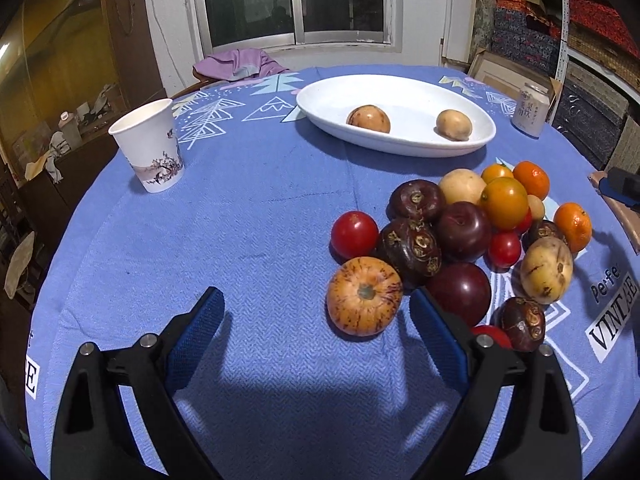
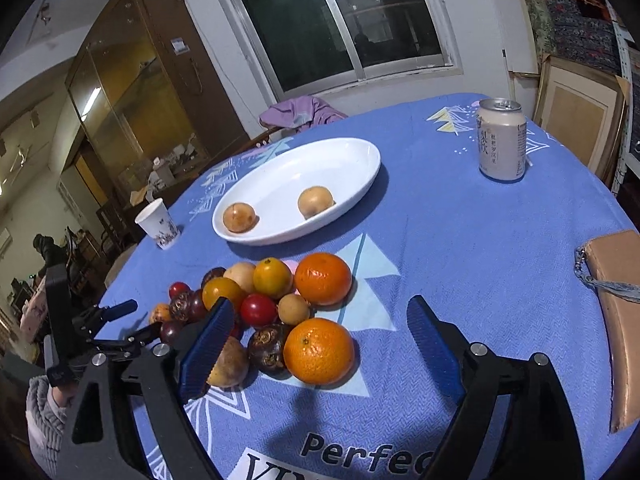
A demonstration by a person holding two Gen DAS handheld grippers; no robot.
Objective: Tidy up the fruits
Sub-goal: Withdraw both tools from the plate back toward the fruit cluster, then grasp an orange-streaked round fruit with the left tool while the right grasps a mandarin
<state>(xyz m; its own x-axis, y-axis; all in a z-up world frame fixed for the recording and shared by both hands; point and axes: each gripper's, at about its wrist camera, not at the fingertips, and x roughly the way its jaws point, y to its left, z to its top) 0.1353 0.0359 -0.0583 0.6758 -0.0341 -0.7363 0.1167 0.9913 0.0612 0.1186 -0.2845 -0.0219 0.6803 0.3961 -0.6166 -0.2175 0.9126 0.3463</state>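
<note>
Your desk [image 1: 240, 240], under its blue cloth, carries a white oval plate [image 1: 400, 92] at the far side with two tan fruits in it, and nearer you the fruit pile [image 1: 464, 236], perhaps partly water chestnuts. Your left tool [image 1: 316, 316] gapes wide and empty beside a speckled orange fruit [image 1: 363, 296]. Your right tool [image 2: 320, 336] is equally spread, an orange [image 2: 319, 351] between its fingers, ungripped.

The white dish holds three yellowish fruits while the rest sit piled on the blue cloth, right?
Not quite: the white dish holds two yellowish fruits, one nearer the paper cup and one nearer the can. Both wrist views show only these two. The rest do sit piled on the blue cloth.
</note>
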